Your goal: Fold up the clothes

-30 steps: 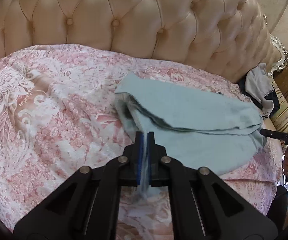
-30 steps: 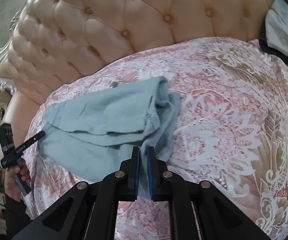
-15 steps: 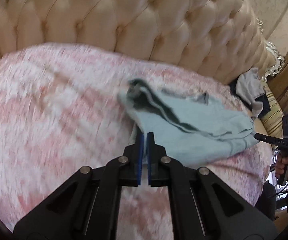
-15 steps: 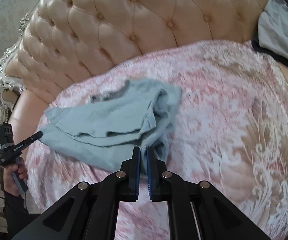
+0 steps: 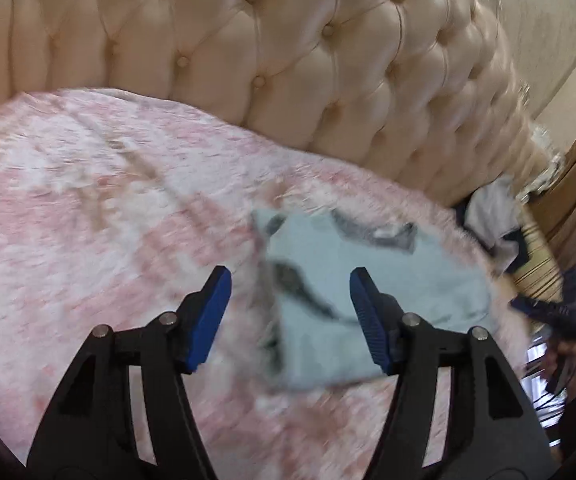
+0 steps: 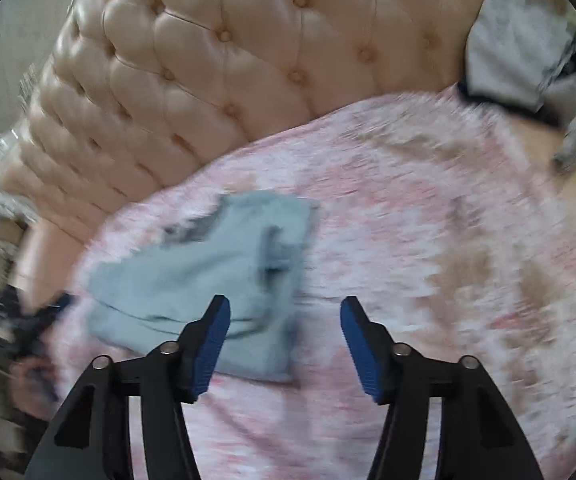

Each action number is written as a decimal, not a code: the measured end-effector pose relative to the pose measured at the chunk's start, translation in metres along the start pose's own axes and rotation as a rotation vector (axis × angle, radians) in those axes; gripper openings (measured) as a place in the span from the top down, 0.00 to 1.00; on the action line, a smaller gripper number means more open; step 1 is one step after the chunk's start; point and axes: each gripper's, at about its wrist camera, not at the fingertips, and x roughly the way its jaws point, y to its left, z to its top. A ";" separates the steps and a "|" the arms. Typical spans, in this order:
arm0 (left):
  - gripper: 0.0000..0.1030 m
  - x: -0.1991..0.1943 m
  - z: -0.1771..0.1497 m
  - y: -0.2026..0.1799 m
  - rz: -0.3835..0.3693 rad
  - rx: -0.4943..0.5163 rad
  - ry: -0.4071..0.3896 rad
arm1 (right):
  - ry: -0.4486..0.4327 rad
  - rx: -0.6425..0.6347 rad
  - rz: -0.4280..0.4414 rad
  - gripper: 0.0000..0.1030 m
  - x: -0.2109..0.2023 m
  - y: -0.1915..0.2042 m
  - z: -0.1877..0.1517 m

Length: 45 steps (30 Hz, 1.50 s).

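Now both jaws gaping, gripping nothing: left gripper (image 5: 290, 316), right gripper (image 6: 283, 340); blue garment (image 5: 368, 300) lying doubled, frame centre, on pink bedspread (image 5: 87, 220), judging fold set down.

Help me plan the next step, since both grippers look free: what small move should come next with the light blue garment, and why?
Probably lower the left gripper onto the near edge of the light blue garment to smooth or regrip it. Both the left and the right gripper are open and empty, and the garment lies loosely folded, edges uneven, on the pink bedspread.
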 end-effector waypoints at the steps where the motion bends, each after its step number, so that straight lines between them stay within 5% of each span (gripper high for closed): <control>1: 0.38 0.007 0.004 0.002 -0.022 -0.030 0.005 | 0.015 0.012 0.021 0.42 0.005 0.003 0.002; 6: 0.68 0.031 0.001 -0.012 0.000 0.002 0.079 | 0.055 0.001 -0.011 0.42 0.028 0.010 0.007; 10: 0.72 0.042 -0.005 -0.019 -0.002 0.022 0.108 | 0.077 -0.037 -0.042 0.42 0.039 0.016 0.008; 12: 0.90 0.040 -0.006 -0.021 -0.005 0.030 0.101 | 0.089 -0.058 -0.051 0.42 0.043 0.019 0.005; 15: 0.91 0.037 -0.007 -0.022 -0.012 0.037 0.100 | 0.085 -0.112 -0.057 0.46 0.044 0.028 0.002; 17: 0.92 0.037 -0.006 -0.022 -0.013 0.038 0.102 | 0.089 -0.134 -0.057 0.82 0.044 0.033 0.002; 19: 0.92 0.037 -0.006 -0.021 -0.014 0.035 0.102 | 0.099 -0.133 -0.044 0.92 0.044 0.034 0.003; 24: 0.93 0.035 -0.004 -0.019 -0.038 0.010 0.085 | 0.122 -0.079 0.043 0.93 0.045 0.029 0.008; 31: 0.94 0.030 0.019 -0.004 -0.232 -0.147 0.029 | 0.125 0.312 0.369 0.93 0.050 -0.013 0.036; 35: 0.94 0.045 0.031 0.011 -0.262 -0.235 0.021 | 0.113 0.522 0.524 0.93 0.060 -0.038 0.055; 40: 0.94 0.073 0.040 0.034 -0.267 -0.377 0.015 | 0.093 0.658 0.546 0.93 0.091 -0.061 0.070; 45: 0.94 0.103 0.041 0.040 -0.175 -0.406 0.051 | 0.088 0.705 0.524 0.93 0.117 -0.073 0.074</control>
